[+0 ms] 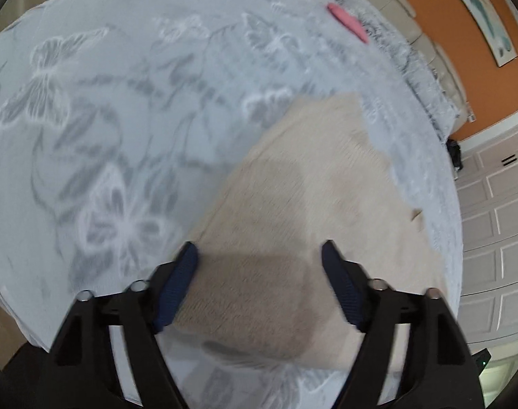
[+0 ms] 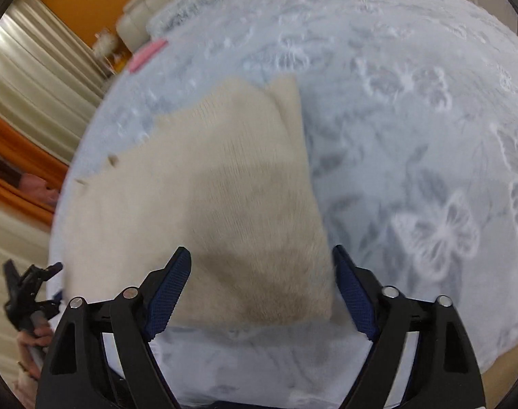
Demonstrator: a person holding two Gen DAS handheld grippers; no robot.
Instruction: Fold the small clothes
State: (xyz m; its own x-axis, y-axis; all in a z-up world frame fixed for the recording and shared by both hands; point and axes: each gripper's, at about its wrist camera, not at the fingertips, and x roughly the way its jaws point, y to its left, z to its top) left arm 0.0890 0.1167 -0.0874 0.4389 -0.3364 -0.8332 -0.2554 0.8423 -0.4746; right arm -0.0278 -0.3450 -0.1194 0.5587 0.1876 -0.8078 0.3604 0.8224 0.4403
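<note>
A cream knitted garment point(image 1: 303, 211) lies flat on the bed point(image 1: 122, 119), on a pale blue-grey bedspread with butterfly patterns, already doubled over by the look of the second layer peeking out at its far corner in the right wrist view. The step in hand looks like taking hold of the near hem for another fold, so the sensible way is to bring each pair of jaws down onto a near corner, pinch through all the layers at once, and lift both corners together so the knit stays square and does not drag or bunch on the soft spread. The left hand-held gripper point(image 1: 260, 255) has its blue pads apart with nothing pressed between them; the garment's near left edge lies just under and ahead of it, the left finger point(image 1: 177, 283) roughly over the edge where knit meets bedspread. The right hand-held gripper point(image 2: 261, 259) is likewise apart and empty, hovering over the near right corner of the garment point(image 2: 224, 187), whose right edge runs close to the right finger point(image 2: 354, 293). Both views are blurred, so contact cannot be told. A pink item point(image 1: 349, 22) lies well apart at the bed's far edge.
</note>
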